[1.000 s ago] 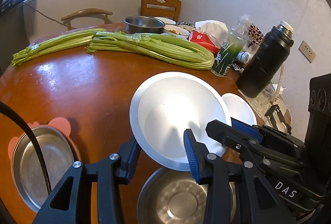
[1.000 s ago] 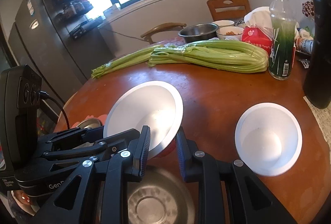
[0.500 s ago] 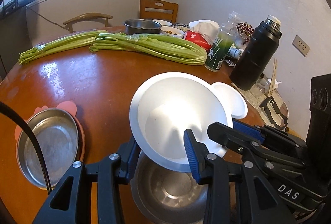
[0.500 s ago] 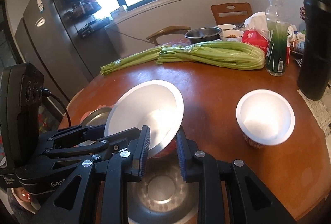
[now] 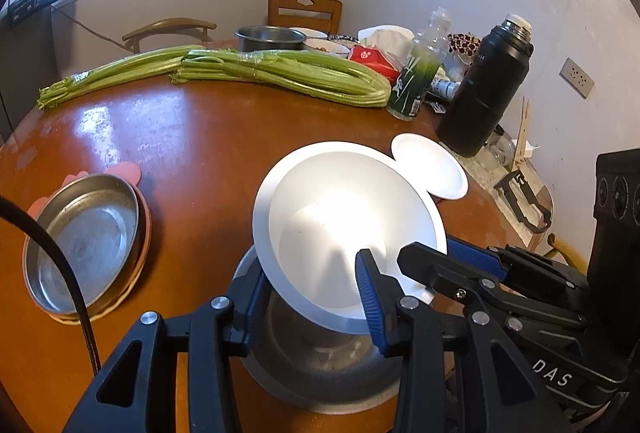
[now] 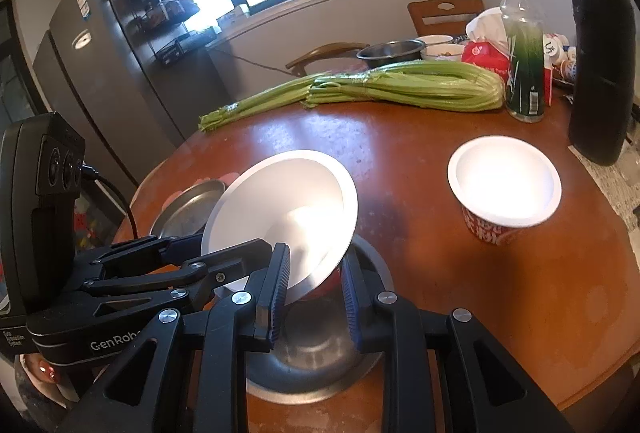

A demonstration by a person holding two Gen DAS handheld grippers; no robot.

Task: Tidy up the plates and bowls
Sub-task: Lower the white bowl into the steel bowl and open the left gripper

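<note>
On the round wooden table (image 5: 192, 137) near its front edge, a white bowl (image 5: 344, 233) is held tilted above a steel bowl (image 5: 320, 365), both grippers pinching its rim: the left gripper (image 5: 310, 297) has one blue pad inside the bowl and one under its outer wall, and the right gripper (image 6: 314, 287) clamps the rim beside it, jaws pressed onto the bowl's edge. Readable writing is sparse: "DAS" in white on the right gripper's body as seen from the left wrist view, and "GenRobo", cut off at the end, on the left gripper's body in the right wrist view. A red carton (image 6: 486, 59) carries a small white mark too small to read, and the green bottle (image 6: 524, 77) has a label whose print cannot be made out. Only the right wrist view shows the smaller white cup bowl (image 6: 504, 189) from the side, with red-and-white characters on its wall, and a grey refrigerator (image 6: 120, 73). Only the left wrist view shows the steel plate (image 5: 86, 241) fully, sitting on a pink mat (image 5: 124, 171), and a wall socket (image 5: 576, 77). Celery (image 5: 280, 73) and a black flask (image 5: 486, 89) appear in both.
</note>
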